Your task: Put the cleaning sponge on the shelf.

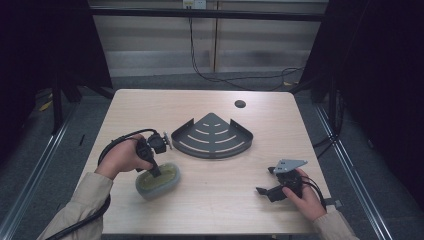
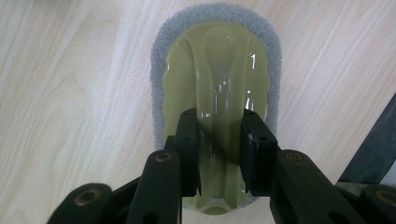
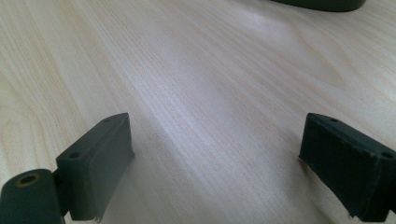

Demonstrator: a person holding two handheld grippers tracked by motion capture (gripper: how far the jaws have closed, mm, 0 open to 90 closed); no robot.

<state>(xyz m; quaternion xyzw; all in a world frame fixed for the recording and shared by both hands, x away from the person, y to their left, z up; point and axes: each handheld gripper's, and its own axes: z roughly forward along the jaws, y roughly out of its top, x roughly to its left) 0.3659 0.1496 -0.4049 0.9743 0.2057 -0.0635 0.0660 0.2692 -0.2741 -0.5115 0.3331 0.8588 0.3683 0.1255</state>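
A scrub sponge (image 1: 159,181) with a pale yellow-green plastic grip and a grey pad lies on the table at front left. My left gripper (image 1: 155,171) points down on it. In the left gripper view its two black jaws stand on either side of the raised ridge of the sponge (image 2: 219,74), and the left gripper (image 2: 219,144) is shut on that ridge. My right gripper (image 1: 265,181) rests low at the front right, held by a hand. Seen from its own camera, the right gripper (image 3: 215,158) stands wide open over bare wood.
A dark grey corner shelf tray (image 1: 214,136) with curved slots sits at the table's middle; its edge (image 3: 322,3) shows at the top of the right gripper view. A round cable hole (image 1: 240,104) lies at the back. Cables trail off both grippers.
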